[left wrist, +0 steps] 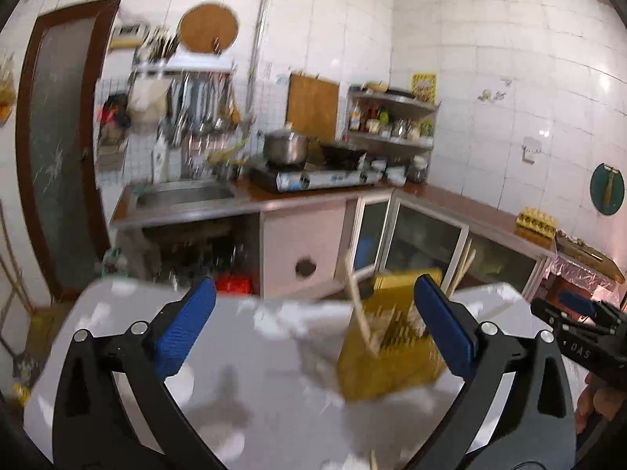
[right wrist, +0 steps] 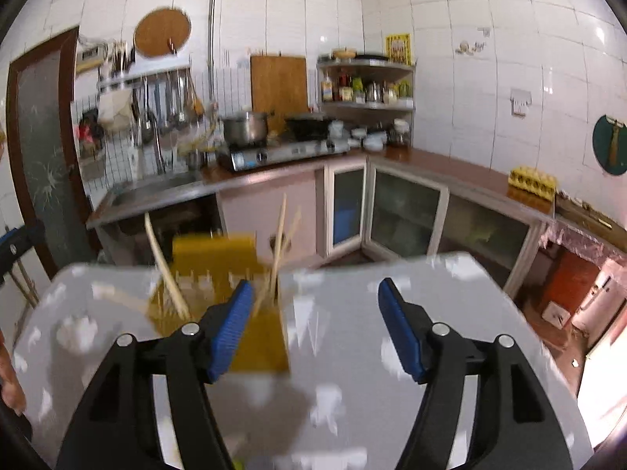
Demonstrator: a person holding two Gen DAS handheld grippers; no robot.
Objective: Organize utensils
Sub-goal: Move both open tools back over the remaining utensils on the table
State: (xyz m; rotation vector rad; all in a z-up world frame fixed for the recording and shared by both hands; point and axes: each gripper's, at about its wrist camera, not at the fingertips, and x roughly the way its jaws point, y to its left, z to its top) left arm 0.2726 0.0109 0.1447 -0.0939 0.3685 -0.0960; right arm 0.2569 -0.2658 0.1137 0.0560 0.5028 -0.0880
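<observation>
A yellow utensil holder [left wrist: 388, 337] stands on the grey patterned table [left wrist: 250, 372], with pale wooden chopsticks [left wrist: 360, 305] leaning out of it. My left gripper [left wrist: 313, 329] is open and empty, the holder just inside its right finger. In the right wrist view the holder [right wrist: 219, 274] sits left of centre with chopsticks [right wrist: 282, 231] sticking up. My right gripper [right wrist: 313, 329] is open and empty, its left finger in front of the holder. The right gripper also shows at the right edge of the left wrist view [left wrist: 580, 329]. Both views are blurred.
Behind the table runs an L-shaped kitchen counter [right wrist: 431, 164] with a sink [left wrist: 184, 194], a gas stove [right wrist: 282, 152] with a pot [right wrist: 245, 127], a corner shelf of bottles [right wrist: 368, 86] and an egg tray [right wrist: 531, 182]. Utensils hang on the wall rack [right wrist: 164, 102].
</observation>
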